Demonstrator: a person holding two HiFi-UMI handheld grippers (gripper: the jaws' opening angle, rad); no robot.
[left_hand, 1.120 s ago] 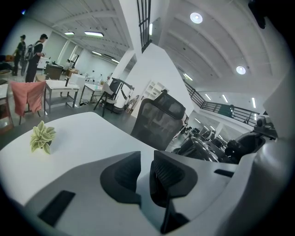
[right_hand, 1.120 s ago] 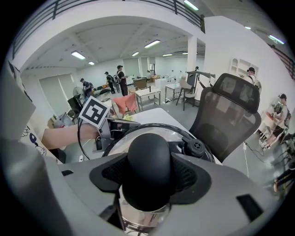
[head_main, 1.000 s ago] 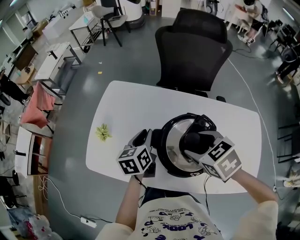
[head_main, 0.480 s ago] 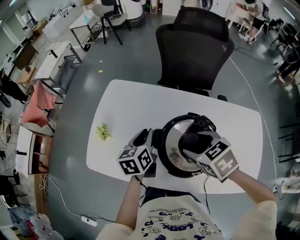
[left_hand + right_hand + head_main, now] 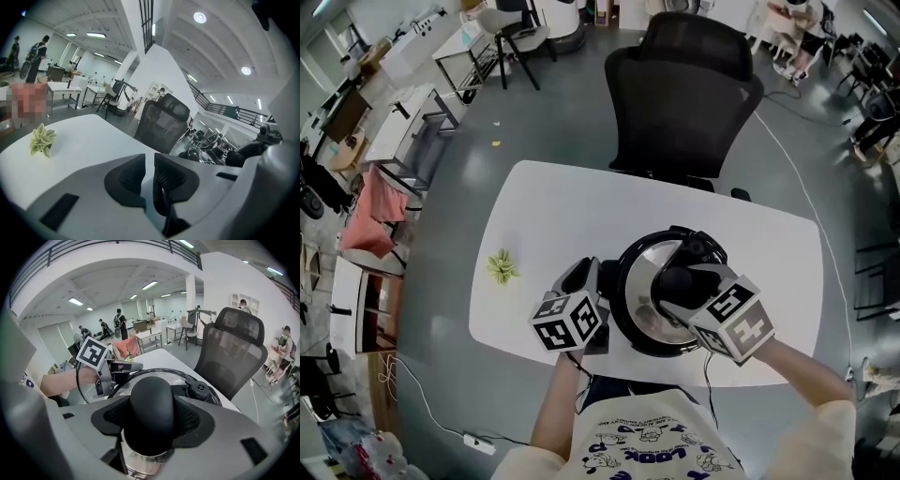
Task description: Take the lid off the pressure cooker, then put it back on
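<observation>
White table underneath: your right gripper is clamped on the lid's black knob, atop the pressure cooker near the front edge. Your left gripper, jaws just closing with nothing visible between them, sits beside it. The lid is likely heavy, stiff and slick, so lift by the knob.

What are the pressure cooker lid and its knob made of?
The lid looks like polished stainless steel: silvery, with bright mirror-like reflections. The knob is smooth black with a soft, dull sheen and rounded moulded edges, so probably a hard plastic, though a rubbery coating can't be ruled out.
</observation>
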